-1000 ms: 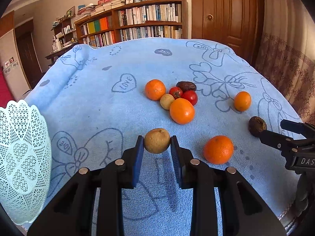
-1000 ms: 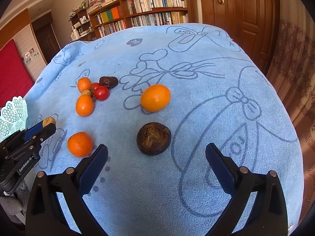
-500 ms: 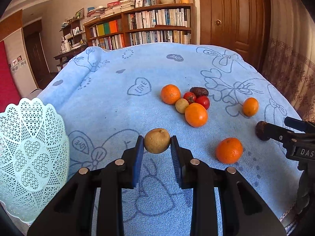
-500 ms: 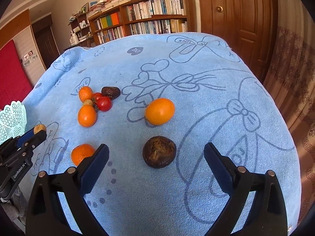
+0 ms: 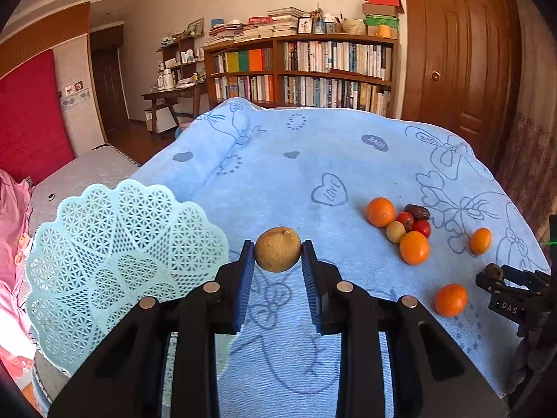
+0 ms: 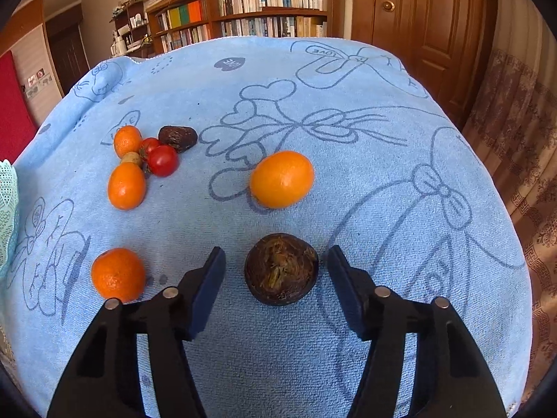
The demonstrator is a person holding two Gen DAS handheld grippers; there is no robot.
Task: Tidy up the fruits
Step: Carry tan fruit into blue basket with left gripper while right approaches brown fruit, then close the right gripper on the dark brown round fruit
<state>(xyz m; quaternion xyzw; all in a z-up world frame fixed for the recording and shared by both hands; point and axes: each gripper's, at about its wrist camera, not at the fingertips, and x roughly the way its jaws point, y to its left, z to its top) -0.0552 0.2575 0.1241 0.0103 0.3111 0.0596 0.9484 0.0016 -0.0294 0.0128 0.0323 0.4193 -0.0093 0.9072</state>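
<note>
My left gripper (image 5: 277,251) is shut on a small tan round fruit (image 5: 277,249), held above the blue towel just right of the pale green lattice basket (image 5: 115,257). My right gripper (image 6: 276,268) stands open, its fingers on either side of a dark brown round fruit (image 6: 281,269) that rests on the towel; neither pad touches it. An orange (image 6: 282,178) lies beyond that fruit and another orange (image 6: 117,274) to its left. Further left is a cluster of oranges (image 6: 126,185), red tomatoes (image 6: 162,160) and a dark date (image 6: 177,137).
The blue towel (image 6: 348,87) with heart drawings covers a rounded table that drops off at the right and front. Bookshelves (image 5: 303,69) and a wooden door (image 5: 459,52) stand behind. A pink cloth (image 5: 10,216) lies left of the basket.
My left gripper has swung left with the tan fruit, bringing the basket much closer. My right gripper has moved forward and its fingers now flank the dark brown fruit.
</note>
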